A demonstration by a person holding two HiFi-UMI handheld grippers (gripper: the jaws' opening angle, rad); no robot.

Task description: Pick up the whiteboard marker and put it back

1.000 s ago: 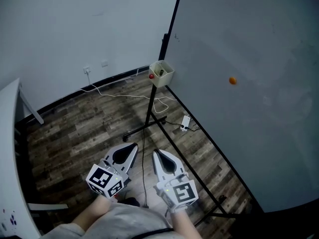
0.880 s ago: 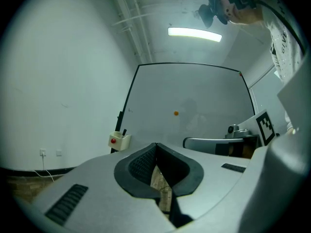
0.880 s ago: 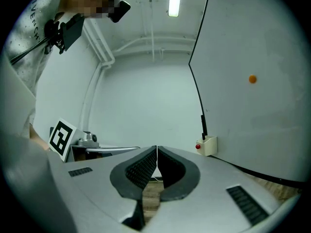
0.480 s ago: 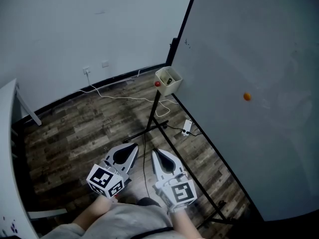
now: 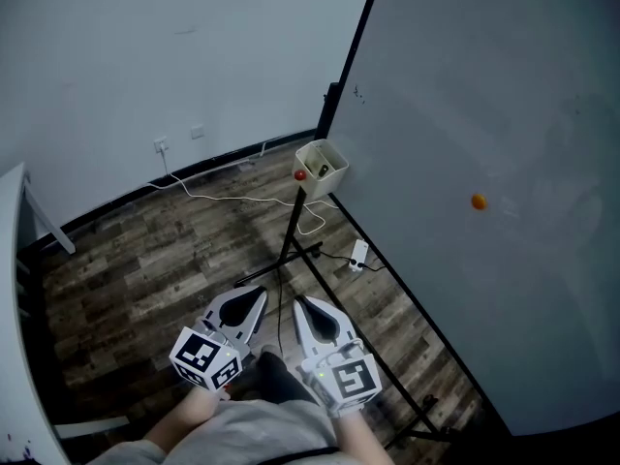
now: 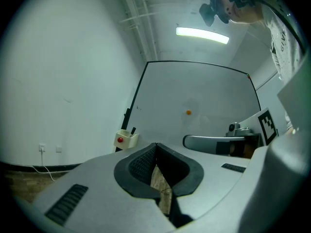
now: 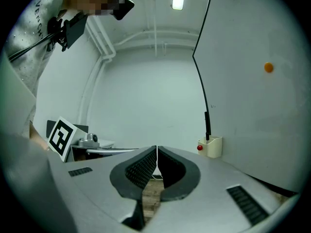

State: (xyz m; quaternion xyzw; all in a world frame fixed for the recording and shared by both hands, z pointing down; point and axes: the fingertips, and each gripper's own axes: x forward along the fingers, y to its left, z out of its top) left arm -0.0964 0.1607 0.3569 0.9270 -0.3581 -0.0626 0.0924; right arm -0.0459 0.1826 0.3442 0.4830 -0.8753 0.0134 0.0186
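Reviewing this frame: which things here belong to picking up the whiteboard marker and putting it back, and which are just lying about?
Belongs to the job: marker, standing in the cream holder; whiteboard; left hand-held gripper and right hand-held gripper, both shut and empty.

Lying about: orange magnet on the board; power strip and white cable on the floor.

It looks like a bare office or meeting room. A large whiteboard [image 5: 484, 114] on a black stand [image 5: 290, 235] is at two o'clock, with plain white walls [image 5: 145, 46], a wood-pattern floor [image 5: 145, 250] and a ceiling tube light [image 6: 201, 34].
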